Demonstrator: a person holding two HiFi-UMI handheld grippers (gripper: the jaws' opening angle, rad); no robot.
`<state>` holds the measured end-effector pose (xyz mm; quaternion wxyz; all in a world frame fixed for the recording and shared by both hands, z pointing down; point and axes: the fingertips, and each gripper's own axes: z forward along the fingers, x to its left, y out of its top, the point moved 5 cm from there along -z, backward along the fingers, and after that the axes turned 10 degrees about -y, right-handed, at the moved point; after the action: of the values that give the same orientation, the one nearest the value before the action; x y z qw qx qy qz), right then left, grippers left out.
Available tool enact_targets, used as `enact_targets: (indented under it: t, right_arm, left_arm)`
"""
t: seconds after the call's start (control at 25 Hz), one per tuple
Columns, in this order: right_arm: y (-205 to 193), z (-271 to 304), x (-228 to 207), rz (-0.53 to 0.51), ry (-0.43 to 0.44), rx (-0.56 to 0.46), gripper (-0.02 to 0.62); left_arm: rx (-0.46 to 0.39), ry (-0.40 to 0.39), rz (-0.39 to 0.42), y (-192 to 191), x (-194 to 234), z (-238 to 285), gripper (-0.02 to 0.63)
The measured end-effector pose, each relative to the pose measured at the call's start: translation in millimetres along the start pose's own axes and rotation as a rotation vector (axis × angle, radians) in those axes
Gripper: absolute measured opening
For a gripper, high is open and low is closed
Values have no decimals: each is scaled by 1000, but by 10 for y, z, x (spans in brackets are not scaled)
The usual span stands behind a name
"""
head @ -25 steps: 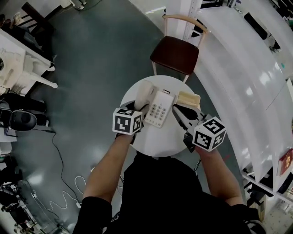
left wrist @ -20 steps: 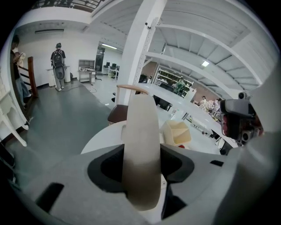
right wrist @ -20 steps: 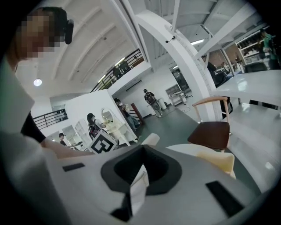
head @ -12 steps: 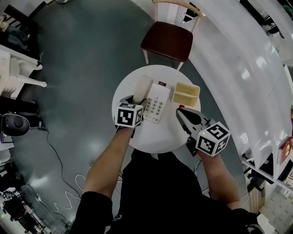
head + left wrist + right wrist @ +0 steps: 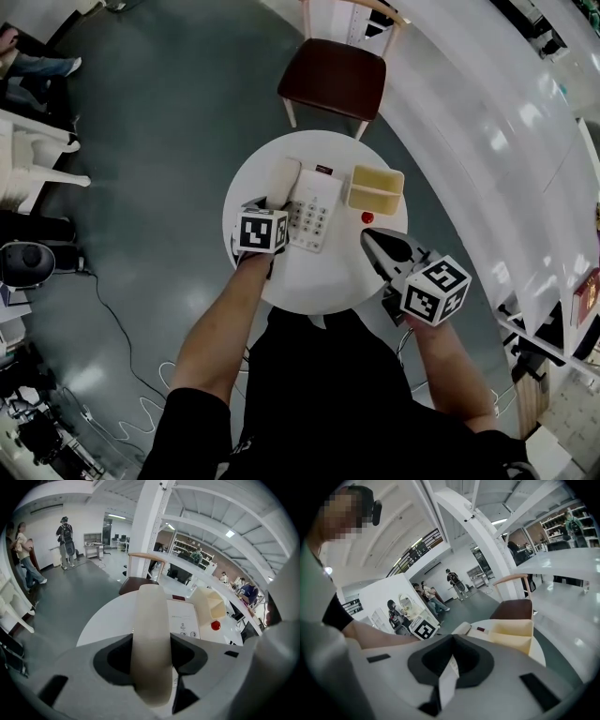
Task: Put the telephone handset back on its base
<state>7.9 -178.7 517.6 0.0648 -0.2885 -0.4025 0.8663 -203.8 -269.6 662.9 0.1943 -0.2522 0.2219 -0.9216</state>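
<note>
The cream handset (image 5: 283, 178) (image 5: 151, 639) sits between the jaws of my left gripper (image 5: 267, 202) (image 5: 152, 660), which is shut on its near end. It runs lengthwise along the left side of the white telephone base (image 5: 310, 212) (image 5: 183, 618) on the round white table (image 5: 323, 277). Whether it rests on the base I cannot tell. My right gripper (image 5: 375, 244) (image 5: 449, 677) hovers at the table's right edge, jaws together, with only a thin white strip showing in the seam. It holds nothing.
A beige open tray (image 5: 377, 187) (image 5: 513, 634) stands right of the base. A small red ball (image 5: 367, 217) (image 5: 215, 625) lies near it. A brown chair (image 5: 333, 75) stands behind the table. Several people stand far off on the grey floor.
My left gripper has come down with the handset onto the base's left side. My right gripper has sunk a little beside the table's right edge.
</note>
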Motion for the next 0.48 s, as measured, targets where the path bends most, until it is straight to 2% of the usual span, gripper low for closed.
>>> enact_targets:
  t: [0.48]
  right_arm:
    - [-11, -109, 1, 9, -2, -15, 6]
  left_arm:
    - [64, 54, 36, 17, 9, 80, 222]
